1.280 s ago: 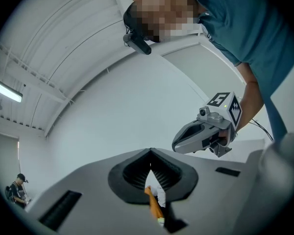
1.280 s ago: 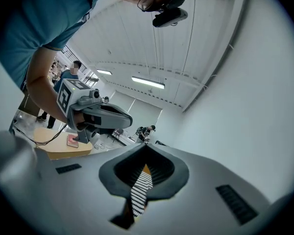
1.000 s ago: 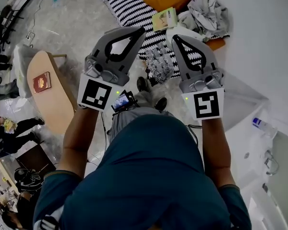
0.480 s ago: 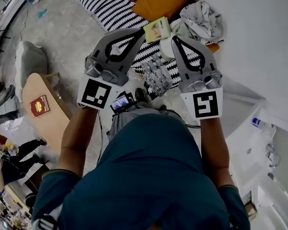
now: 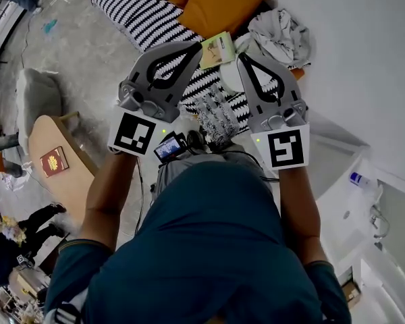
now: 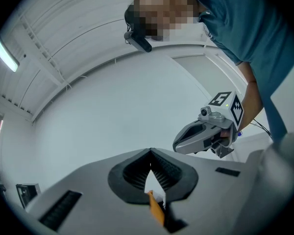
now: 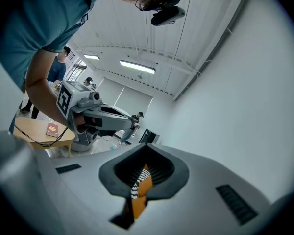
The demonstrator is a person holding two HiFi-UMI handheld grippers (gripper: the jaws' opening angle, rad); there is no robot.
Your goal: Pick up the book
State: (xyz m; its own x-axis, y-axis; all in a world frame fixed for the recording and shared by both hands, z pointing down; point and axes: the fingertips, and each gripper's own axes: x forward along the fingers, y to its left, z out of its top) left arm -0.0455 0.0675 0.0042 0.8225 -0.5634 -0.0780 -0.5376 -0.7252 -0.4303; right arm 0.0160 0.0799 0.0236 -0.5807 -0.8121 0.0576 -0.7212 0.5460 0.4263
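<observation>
A pale green book [image 5: 218, 48] lies on a black-and-white striped blanket [image 5: 138, 12], just beyond the tips of both grippers. My left gripper [image 5: 199, 46] is shut and empty, its tips just left of the book. The right gripper [image 5: 241, 58], likewise shut and empty, sits just right of the book. In the left gripper view the jaws [image 6: 150, 152] meet at the tip. The right gripper's jaws [image 7: 148, 147] also meet. A second, red book [image 5: 54, 161] lies on a wooden table [image 5: 71, 181] far left, and this red book [image 7: 52, 129] also shows in the right gripper view.
An orange cushion [image 5: 223, 5] and a crumpled grey cloth [image 5: 280, 32] lie beside the green book. A speckled cloth [image 5: 216, 117] hangs at the blanket's near edge. A grey seat [image 5: 34, 93] stands left. A white bottle [image 5: 361, 179] stands at right. People stand at lower left.
The blanket, cushion and green book have come closer to the gripper tips. The wooden table with the red book has slid down and left. Both grippers stay shut side by side.
</observation>
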